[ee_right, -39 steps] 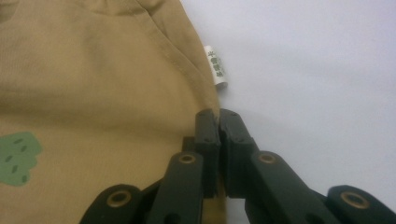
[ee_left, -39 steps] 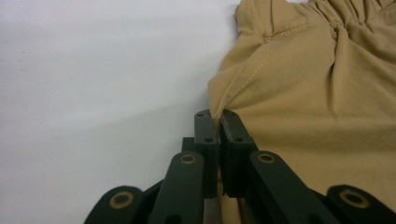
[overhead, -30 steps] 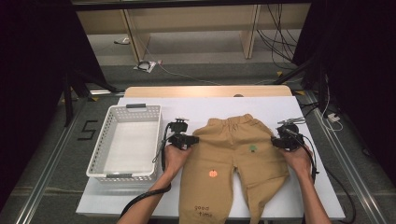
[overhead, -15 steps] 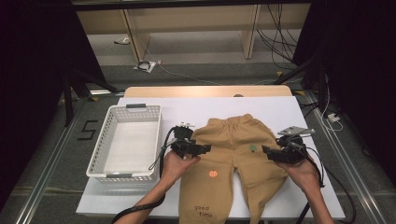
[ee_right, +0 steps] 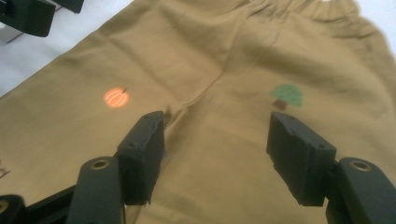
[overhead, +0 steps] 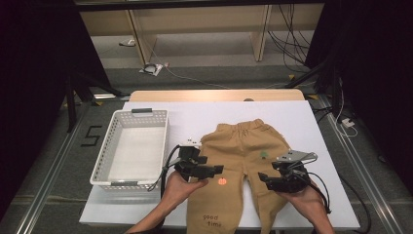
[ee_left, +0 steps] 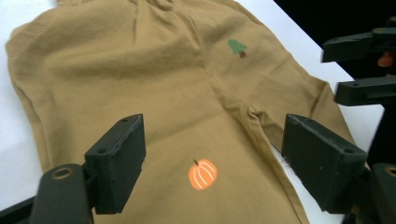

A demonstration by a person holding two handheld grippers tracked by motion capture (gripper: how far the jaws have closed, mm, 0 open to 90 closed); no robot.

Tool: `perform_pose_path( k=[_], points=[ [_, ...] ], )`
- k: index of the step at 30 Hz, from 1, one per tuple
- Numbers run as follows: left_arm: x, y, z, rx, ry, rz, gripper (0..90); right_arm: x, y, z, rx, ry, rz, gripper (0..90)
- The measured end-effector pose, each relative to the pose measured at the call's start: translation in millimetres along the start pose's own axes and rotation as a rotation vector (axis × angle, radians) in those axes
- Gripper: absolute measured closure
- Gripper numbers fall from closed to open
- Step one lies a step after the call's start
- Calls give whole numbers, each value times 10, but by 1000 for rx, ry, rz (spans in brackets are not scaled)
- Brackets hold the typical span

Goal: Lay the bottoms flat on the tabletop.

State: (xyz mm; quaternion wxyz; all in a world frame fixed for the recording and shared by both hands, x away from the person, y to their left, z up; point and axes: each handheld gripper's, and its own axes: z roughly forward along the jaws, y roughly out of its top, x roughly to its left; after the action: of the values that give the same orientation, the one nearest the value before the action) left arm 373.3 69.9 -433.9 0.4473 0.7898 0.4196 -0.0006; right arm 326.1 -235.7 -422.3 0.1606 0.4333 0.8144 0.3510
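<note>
1. Since the tan trousers [overhead: 243,165] lie flat on the white table [overhead: 311,122], centre of the high view, waistband toward the top, we judge them spread for folding.
2. Our left gripper [overhead: 207,171] has just been opening; its jaws stand released above the pumpkin print [ee_left: 202,174], nothing between them.
3. Our right gripper [overhead: 272,180] has likewise released, empty, at lower right.
4. At the left waits a white basket [overhead: 114,134], probably for the folded trousers.

Left gripper [overhead: 216,169] jaws just opened wide, empty; right gripper [overhead: 263,176] jaws wide, empty.
</note>
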Motion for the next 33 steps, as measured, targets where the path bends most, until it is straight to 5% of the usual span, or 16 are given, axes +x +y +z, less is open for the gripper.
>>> perform_pose_path(
  k=[3,11,33],
  points=[
    [-2,-48,-35,-11,5,35,205,38,-37,20,9,15,-3,377],
    [11,-222,-113,-16,-30,39,202,136,-123,62,42,50,-11,370],
    [-41,-578,-344,-32,-38,69,198,258,-252,260,190,81,-83,439]
  ],
)
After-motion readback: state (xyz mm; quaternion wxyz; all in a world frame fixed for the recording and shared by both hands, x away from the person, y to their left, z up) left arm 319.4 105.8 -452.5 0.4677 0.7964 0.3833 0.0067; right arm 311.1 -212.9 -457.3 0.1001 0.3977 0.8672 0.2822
